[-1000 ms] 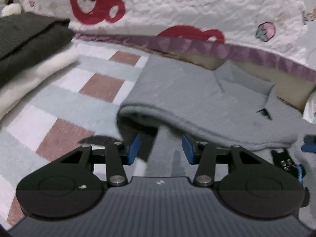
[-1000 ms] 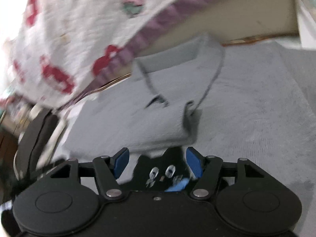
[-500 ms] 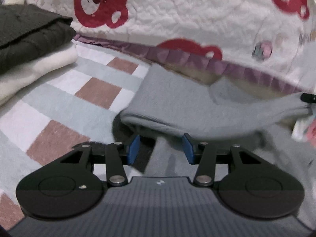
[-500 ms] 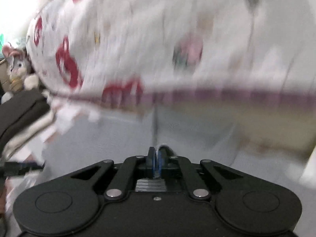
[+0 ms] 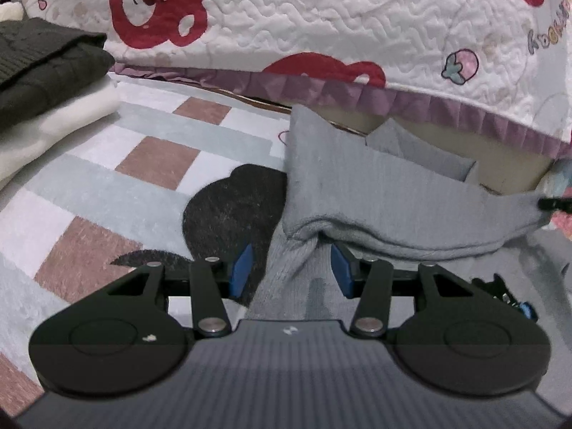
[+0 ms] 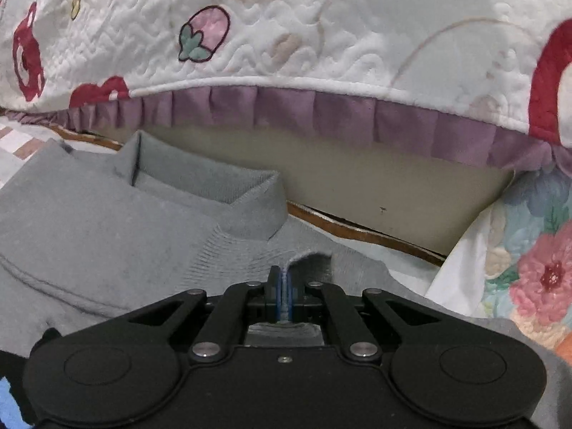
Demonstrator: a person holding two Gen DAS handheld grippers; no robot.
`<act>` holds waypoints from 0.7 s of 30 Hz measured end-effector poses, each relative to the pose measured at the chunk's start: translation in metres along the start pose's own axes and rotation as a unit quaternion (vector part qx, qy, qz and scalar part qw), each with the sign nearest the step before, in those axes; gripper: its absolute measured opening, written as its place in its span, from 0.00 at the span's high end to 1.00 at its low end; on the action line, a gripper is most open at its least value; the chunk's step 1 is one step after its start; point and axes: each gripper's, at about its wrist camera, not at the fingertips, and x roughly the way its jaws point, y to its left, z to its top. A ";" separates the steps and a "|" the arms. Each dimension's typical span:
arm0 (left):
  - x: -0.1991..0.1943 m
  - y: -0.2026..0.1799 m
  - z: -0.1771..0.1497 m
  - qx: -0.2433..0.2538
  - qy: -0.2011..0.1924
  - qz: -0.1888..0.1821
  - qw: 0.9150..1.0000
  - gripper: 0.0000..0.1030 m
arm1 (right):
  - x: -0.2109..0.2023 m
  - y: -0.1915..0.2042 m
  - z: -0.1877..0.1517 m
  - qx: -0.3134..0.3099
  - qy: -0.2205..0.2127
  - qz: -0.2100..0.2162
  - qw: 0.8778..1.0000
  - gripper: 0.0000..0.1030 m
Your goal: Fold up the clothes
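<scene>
On my far left a folded dark knit [image 5: 43, 68] sits stacked on a folded cream garment [image 5: 53, 132], both on the checked rug [image 5: 107, 196]. Next comes my left gripper [image 5: 289, 271]: it is still partly open, its blue pads apart with a bunched grey edge between them, and I cannot tell whether they actually press on the cloth. The grey collared sweater [image 5: 375, 186] lies on the rug against the bed base, below the quilted bear bedspread [image 5: 357, 28].

Further right is where things have changed. A second ago my right gripper [image 6: 284, 295] stood wide open over the cloth; now it is clamped fully together on a thin fold of the sweater, grey knit showing between its pads. In the left view the cloth has come up into a ridge stretched towards the right, where it lay flatter before.

I judge the fold is under way: the right side is gripped and lifted, ready to carry across. The collar [image 6: 214, 193] remains flat at the back.
</scene>
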 end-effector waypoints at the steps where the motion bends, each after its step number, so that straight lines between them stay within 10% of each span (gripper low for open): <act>1: 0.000 0.000 0.000 0.002 0.001 0.002 1.000 0.54 | -0.002 -0.001 0.001 0.003 -0.004 0.002 1.000 0.97; 9: -0.003 -0.005 0.000 0.018 -0.002 -0.002 1.000 0.54 | -0.002 -0.018 -0.011 -0.015 0.078 -0.021 0.997 0.88; 13: -0.001 -0.023 -0.005 0.076 0.010 0.024 0.997 0.54 | -0.034 -0.046 -0.040 0.075 0.049 -0.005 0.996 0.66; 21: -0.017 -0.075 -0.003 0.097 0.025 -0.046 0.994 0.54 | -0.101 -0.117 -0.131 0.133 0.083 -0.044 0.987 0.57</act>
